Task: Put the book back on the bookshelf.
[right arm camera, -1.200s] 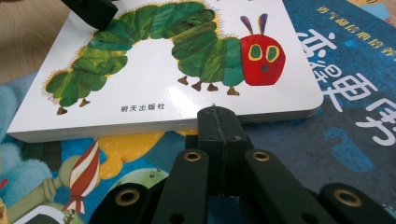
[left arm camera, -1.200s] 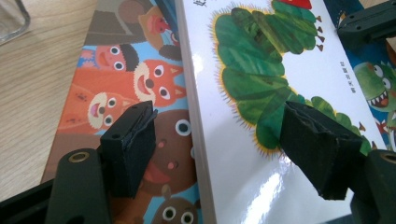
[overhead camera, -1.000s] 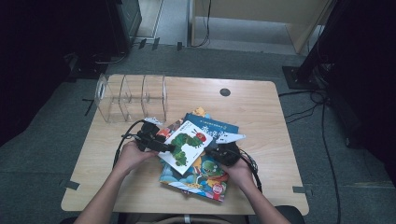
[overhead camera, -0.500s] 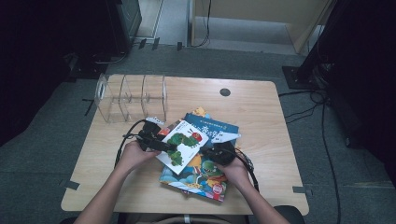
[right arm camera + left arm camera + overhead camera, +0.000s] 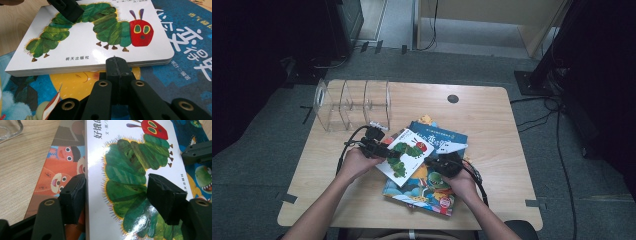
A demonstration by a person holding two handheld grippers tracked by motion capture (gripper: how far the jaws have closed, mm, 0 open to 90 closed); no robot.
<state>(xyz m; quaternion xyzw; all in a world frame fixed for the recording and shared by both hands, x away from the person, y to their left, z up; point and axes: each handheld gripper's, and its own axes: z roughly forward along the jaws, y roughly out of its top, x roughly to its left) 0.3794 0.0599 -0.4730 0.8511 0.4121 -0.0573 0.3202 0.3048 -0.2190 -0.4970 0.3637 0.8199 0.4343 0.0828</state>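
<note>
Between my left tool's (image 5: 117, 195) closing, not-yet-gripping jaws lies the white caterpillar-cover board book (image 5: 130, 170); my right tool (image 5: 116, 65), clenched empty, props its far edge. Next I'd judge: pinch, then lift.

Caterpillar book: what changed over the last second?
The left hand-held gripper has just been closing its jaws around the caterpillar book's edge, one jaw over the cover, one beside the spine. The shut right hand-held gripper stays against the opposite edge. The books beneath haven't shifted.

Left claw (image 5: 116, 195) narrower around caterpillar book (image 5: 135, 182).
</note>
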